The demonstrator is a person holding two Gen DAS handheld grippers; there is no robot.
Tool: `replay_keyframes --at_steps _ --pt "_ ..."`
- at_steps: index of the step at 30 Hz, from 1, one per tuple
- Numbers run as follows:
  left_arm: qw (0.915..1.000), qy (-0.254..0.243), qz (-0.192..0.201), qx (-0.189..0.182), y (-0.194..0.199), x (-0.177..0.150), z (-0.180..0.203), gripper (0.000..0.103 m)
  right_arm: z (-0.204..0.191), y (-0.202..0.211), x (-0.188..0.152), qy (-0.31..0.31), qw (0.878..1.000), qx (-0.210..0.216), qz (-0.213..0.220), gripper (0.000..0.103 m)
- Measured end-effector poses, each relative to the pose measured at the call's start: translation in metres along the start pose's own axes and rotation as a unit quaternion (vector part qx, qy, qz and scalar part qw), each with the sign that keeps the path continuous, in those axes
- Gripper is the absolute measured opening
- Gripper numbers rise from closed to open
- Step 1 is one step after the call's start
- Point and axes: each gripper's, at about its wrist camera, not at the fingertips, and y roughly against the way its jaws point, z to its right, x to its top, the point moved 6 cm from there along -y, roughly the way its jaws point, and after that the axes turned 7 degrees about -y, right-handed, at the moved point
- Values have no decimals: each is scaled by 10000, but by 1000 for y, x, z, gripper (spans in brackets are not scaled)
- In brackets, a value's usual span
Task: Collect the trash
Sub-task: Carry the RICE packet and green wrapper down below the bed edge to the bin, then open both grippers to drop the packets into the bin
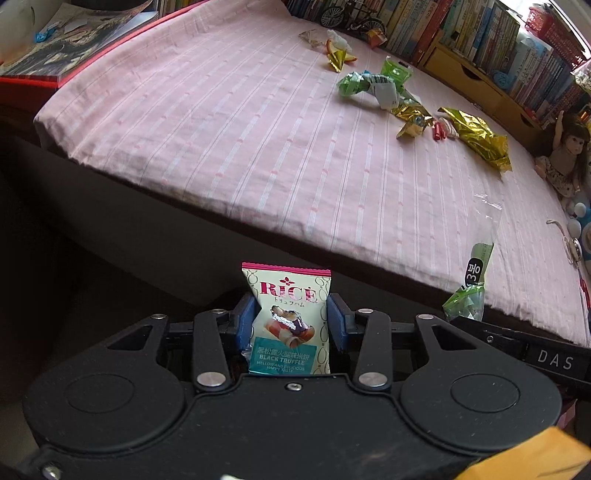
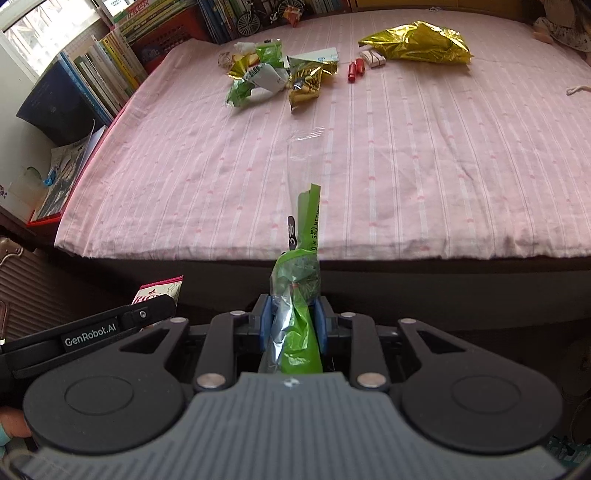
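Wrappers are seen clamped in both hand-held grippers at the near edge of a bed (image 1: 240, 122) spread with a pink striped sheet; in the left wrist view, a cream rice-cracker packet (image 1: 288, 317) is held upright between the blue pads of the left gripper (image 1: 291, 314), low at the centre of the frame; the packet's pink-edged top is set against the dark side of the bed. At lower right of that view, the right gripper's green wrapper (image 1: 467, 299) is glimpsed beside a black arm.

In the right wrist view, a green and clear wrapper (image 2: 295, 295) is pinched between the pads of the right gripper (image 2: 293, 325), its torn clear end raised over the sheet at mid-frame; the cracker packet's corner (image 2: 162, 291) is caught at lower left, behind the left gripper's arm.

More trash is left scattered on the far part of the sheet: crumpled green and white wrappers (image 2: 255, 83), a gold wrapper (image 2: 306, 85), a small red piece (image 2: 354, 70) and a large gold bag (image 2: 417, 42), all in the upper part of the frame. Books (image 1: 491, 33) are lined along the upper right of the left view, and a doll (image 1: 565, 155) is propped at its right edge.
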Motion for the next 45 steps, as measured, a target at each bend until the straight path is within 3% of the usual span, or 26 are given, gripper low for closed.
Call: replay_keyframes --at_steps 12,22,40,43,45 --pt "9992 54 -343 184 -20 -42 11 39 30 -20 -47 -73 9982 99 -589 31" --pt "9989 55 -411 219 -36 -41 12 42 24 -49 -57 169 9954 137 -933 34" --pt "9982 101 -540 224 -51 -39 0 42 19 -78 -61 245 9933 54 -1129 35" --pt "9978 86 -611 233 -56 -39 1 51 17 -80 -61 233 9932 31 -1137 41" --pt "9972 82 -679 288 -59 -39 1 64 15 -82 -61 220 9933 14 -1138 45"
